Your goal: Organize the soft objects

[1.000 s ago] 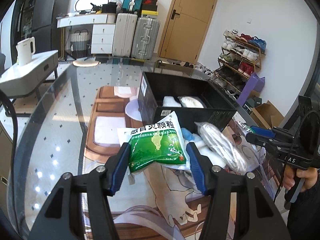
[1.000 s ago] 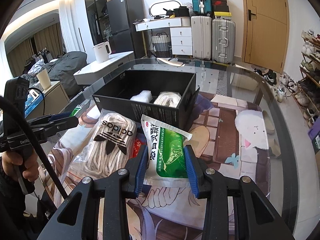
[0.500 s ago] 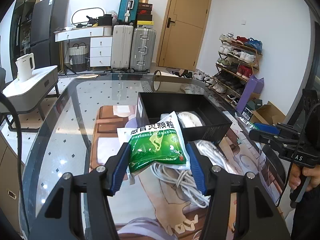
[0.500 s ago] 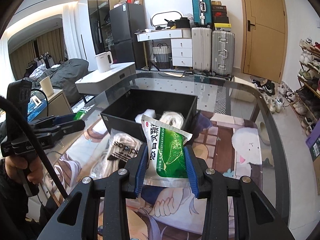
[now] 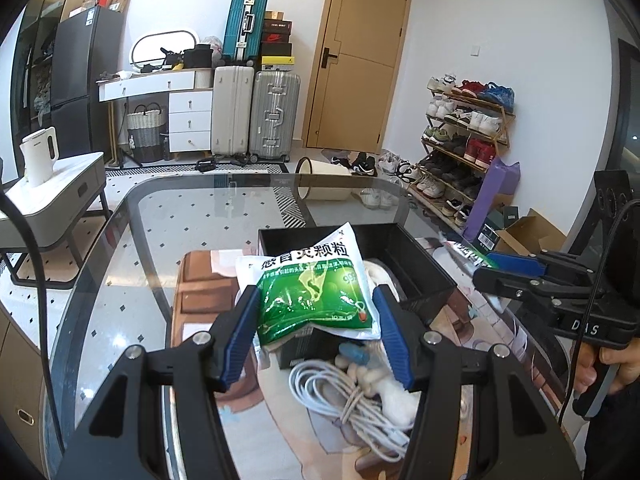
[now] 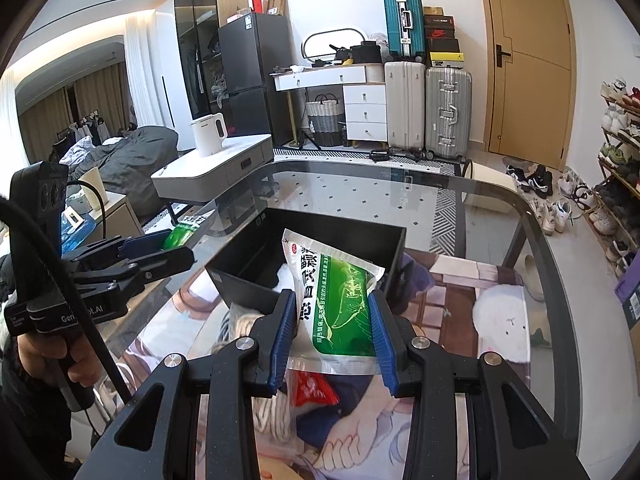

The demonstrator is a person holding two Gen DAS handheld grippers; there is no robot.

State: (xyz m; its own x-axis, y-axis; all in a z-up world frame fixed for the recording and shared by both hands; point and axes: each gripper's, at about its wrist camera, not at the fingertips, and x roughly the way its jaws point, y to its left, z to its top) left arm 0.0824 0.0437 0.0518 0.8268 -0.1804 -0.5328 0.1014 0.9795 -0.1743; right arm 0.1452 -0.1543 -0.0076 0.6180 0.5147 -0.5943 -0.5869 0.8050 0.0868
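Two claws (image 5: 316, 334) (image 6: 332, 338) — gripped sachets (image 5: 316, 292) (image 6: 340, 304) above box rim (image 6: 332, 226)

Two green-and-white sealed pouches with printed characters are off the table, one (image 5: 316, 292) clamped flat between blue pads, the other (image 6: 340, 300) likewise, tilted toward the black box. The black box (image 5: 420, 276), open-topped, stands on the glass table and holds white bundles. A coiled white cord (image 5: 348, 404) lies on the printed mat before the box.
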